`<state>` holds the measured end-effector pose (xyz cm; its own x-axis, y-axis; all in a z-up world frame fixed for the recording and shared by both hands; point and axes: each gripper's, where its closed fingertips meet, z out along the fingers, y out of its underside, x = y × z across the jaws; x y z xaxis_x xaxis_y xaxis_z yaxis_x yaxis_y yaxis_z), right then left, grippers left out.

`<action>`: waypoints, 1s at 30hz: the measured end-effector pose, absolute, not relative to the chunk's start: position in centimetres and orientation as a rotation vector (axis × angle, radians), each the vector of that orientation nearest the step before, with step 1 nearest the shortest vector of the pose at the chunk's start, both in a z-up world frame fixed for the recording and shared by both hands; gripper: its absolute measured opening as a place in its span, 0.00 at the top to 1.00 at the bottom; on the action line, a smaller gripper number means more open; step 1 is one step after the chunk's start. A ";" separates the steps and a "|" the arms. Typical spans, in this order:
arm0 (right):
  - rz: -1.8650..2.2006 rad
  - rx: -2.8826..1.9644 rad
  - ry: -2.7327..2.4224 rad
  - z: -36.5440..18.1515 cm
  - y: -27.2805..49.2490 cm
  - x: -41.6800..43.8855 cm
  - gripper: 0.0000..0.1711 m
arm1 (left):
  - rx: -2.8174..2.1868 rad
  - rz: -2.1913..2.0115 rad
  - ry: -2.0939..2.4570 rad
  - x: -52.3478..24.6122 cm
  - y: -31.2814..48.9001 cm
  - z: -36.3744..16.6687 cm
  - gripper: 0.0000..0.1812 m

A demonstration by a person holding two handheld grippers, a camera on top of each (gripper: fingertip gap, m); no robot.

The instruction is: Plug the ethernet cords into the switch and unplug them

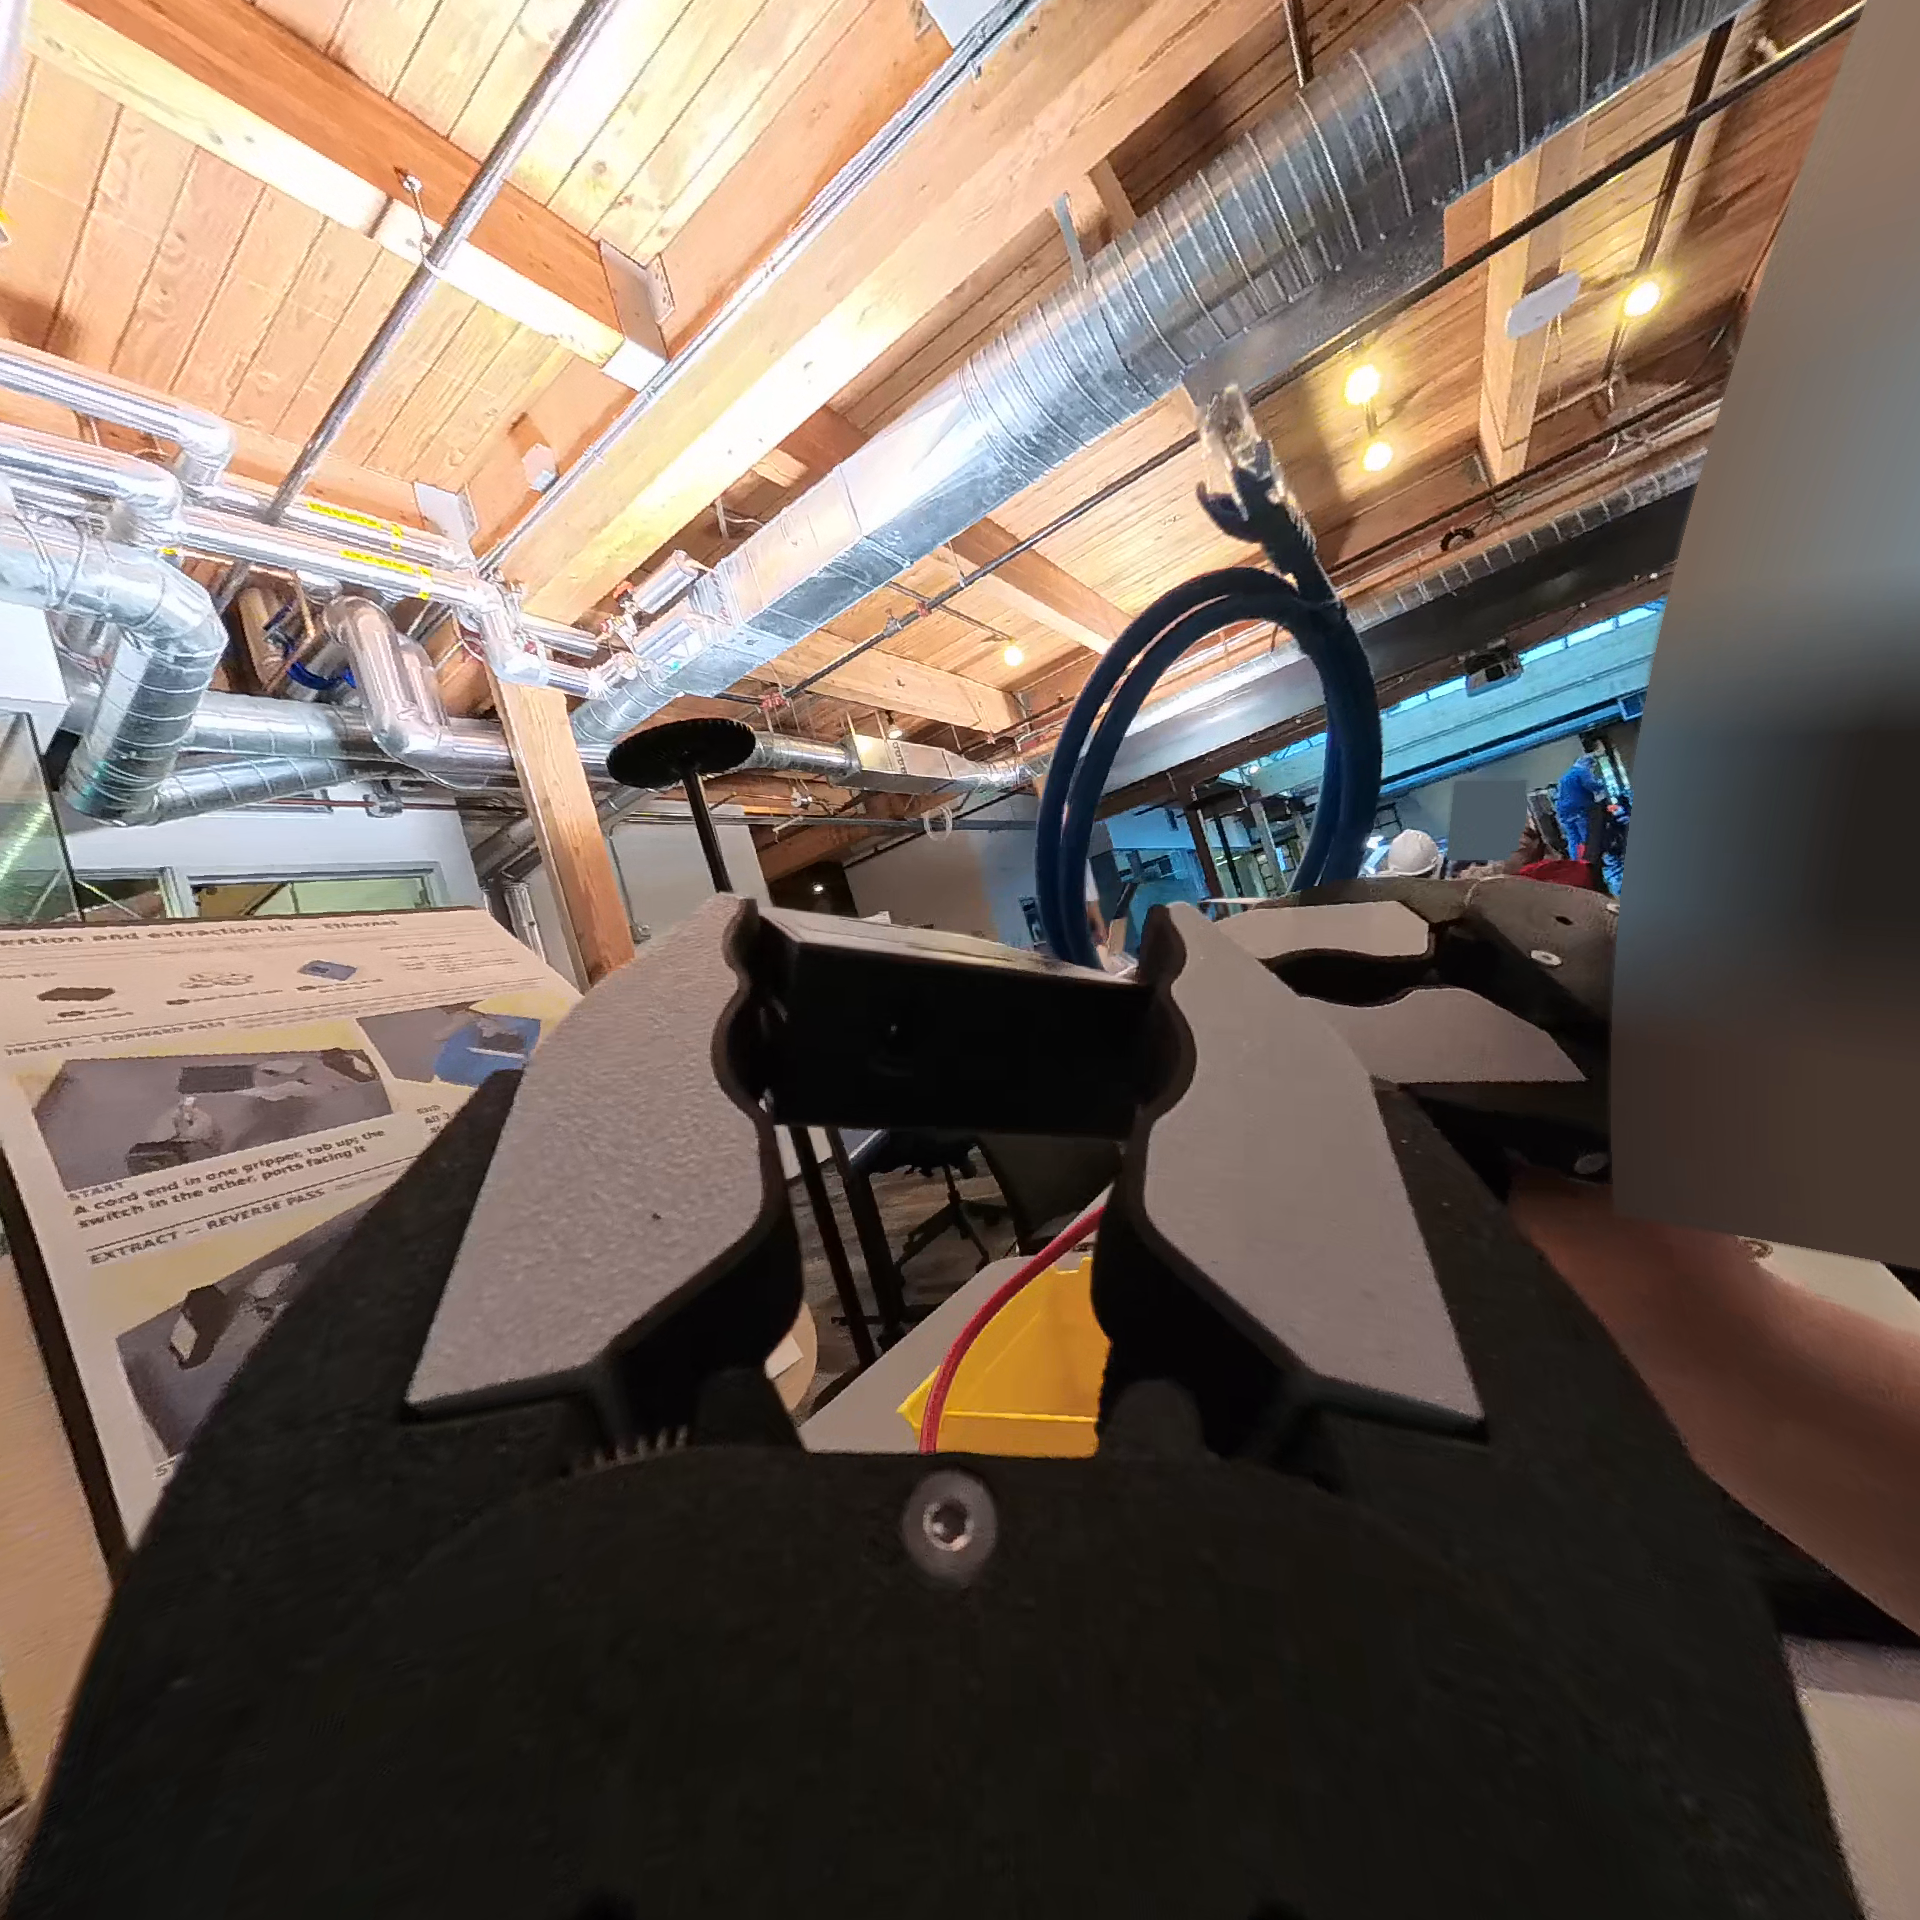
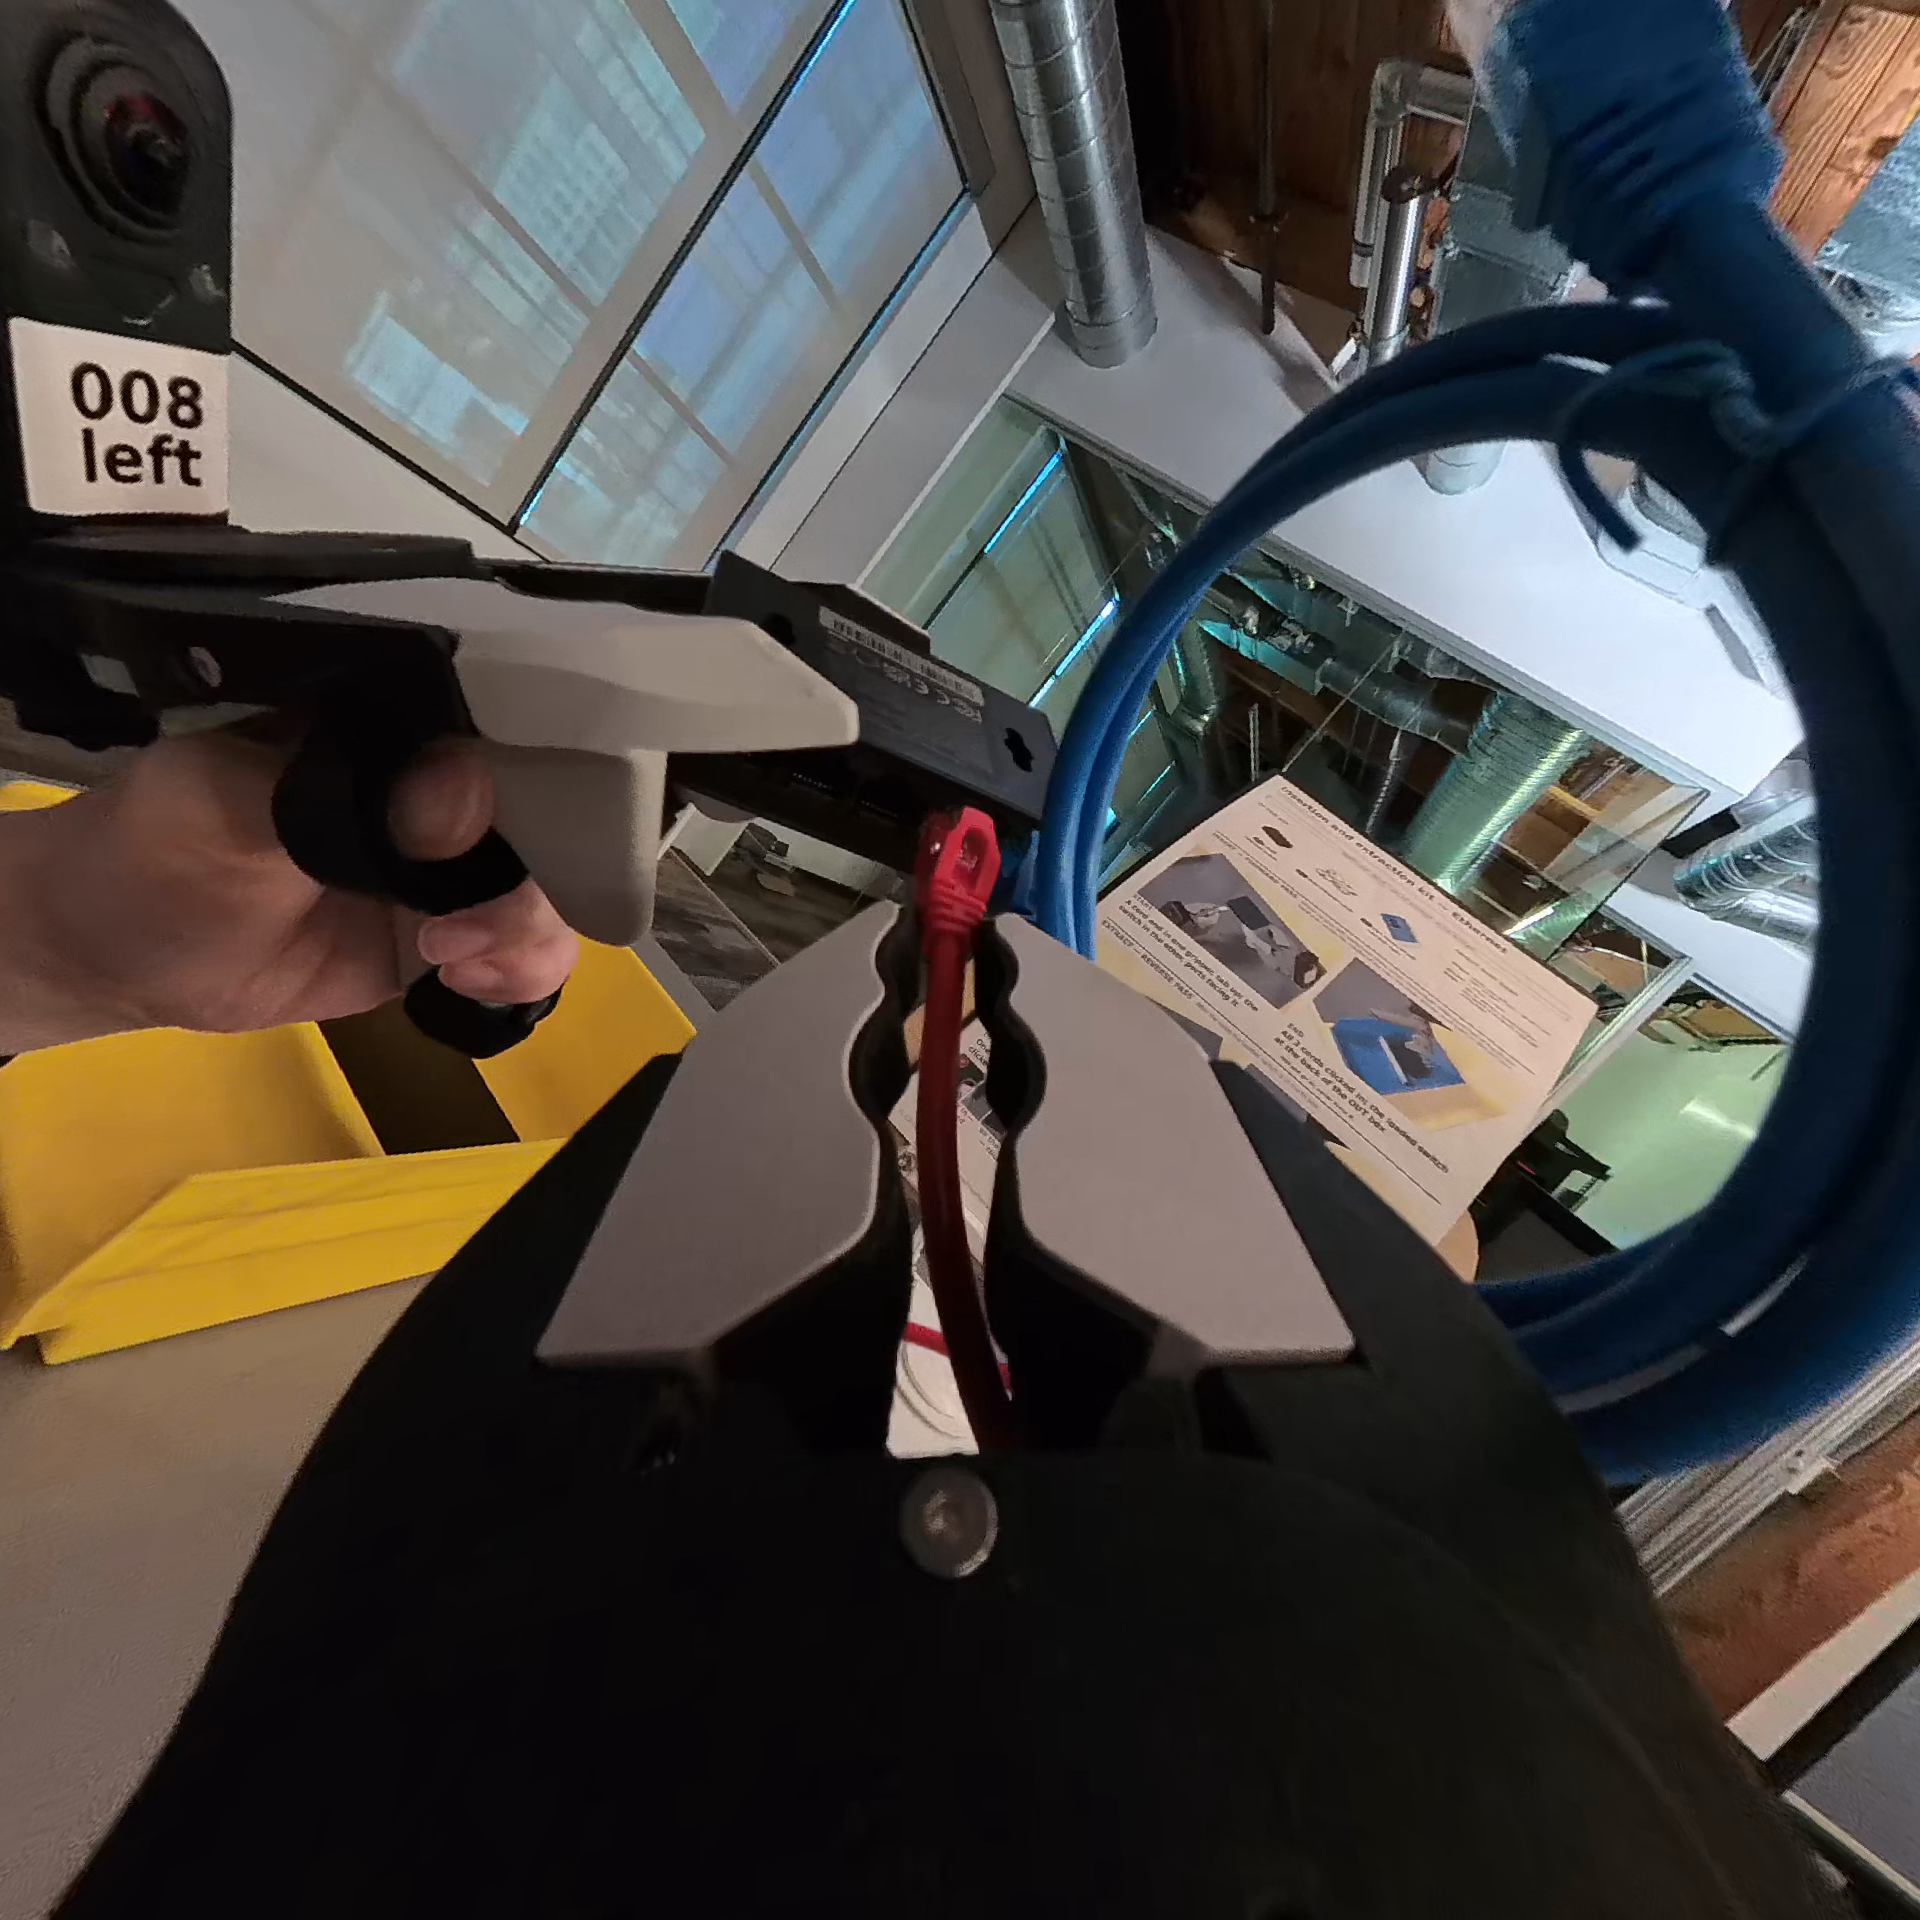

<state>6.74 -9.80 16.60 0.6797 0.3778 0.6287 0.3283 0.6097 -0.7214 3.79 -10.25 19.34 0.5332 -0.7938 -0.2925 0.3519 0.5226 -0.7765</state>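
My left gripper (image 1: 951, 987) is shut on a black switch (image 1: 935, 1039), gripping it across its width and holding it in the air. In the right wrist view the same switch (image 2: 935, 717) sticks out of the left gripper's grey fingers (image 2: 665, 675). My right gripper (image 2: 945, 935) is shut on a red ethernet cord (image 2: 945, 1143) just below its red plug (image 2: 961, 852). The plug's tip meets the switch's port side; I cannot tell whether it is seated. A coiled blue cord (image 2: 1766, 727) hangs off the switch. Its free clear plug (image 1: 1236, 436) points up.
A yellow bin (image 2: 260, 1143) sits on the grey table (image 2: 156, 1558) below a hand (image 2: 156, 914) gripping the left handle. A printed instruction sheet (image 2: 1351, 987) stands behind the switch. The right gripper's fingers (image 1: 1351, 966) show close beside the switch in the left wrist view. One gripper's finger ends stand about 5 cm off the other's.
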 end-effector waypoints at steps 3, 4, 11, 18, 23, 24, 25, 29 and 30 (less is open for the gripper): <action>0.056 -0.952 -0.839 16.7 -9.8 6.9 0.94 | -0.719 -0.741 0.702 4.0 -10.3 19.3 0.62; 0.057 -0.952 -0.836 16.6 -9.8 6.9 0.94 | -0.721 -0.741 0.702 3.9 -10.3 19.3 0.62; 0.052 -0.963 -0.822 16.6 -9.7 6.9 0.94 | -0.742 -0.743 0.700 4.0 -10.3 19.2 0.62; 0.022 -0.981 -0.811 16.3 -9.4 6.9 0.94 | -0.759 -0.716 0.709 4.1 -10.2 19.1 0.62; 0.008 -0.951 -0.821 16.5 -9.4 6.9 0.94 | -0.763 -0.695 0.719 4.0 -10.0 19.2 0.62; -0.007 -0.932 -0.825 16.6 -9.4 6.8 0.94 | -0.749 -0.683 0.730 3.9 -10.1 19.3 0.62; -0.030 -0.911 -0.829 16.7 -9.6 6.7 0.94 | -0.734 -0.660 0.740 3.8 -10.3 19.4 0.62; -0.100 -0.844 -0.828 17.1 -10.2 6.7 0.94 | -0.688 -0.572 0.752 3.9 -11.1 19.8 0.60; -0.115 -0.834 -0.824 17.2 -10.3 6.7 0.94 | -0.693 -0.561 0.757 4.1 -11.1 19.7 0.57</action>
<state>6.73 -10.29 17.22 0.6918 0.2153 0.6892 0.3960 0.6850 -0.6115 4.12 -11.12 19.70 0.6041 -0.6755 -0.4227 0.2079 0.6457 -0.7347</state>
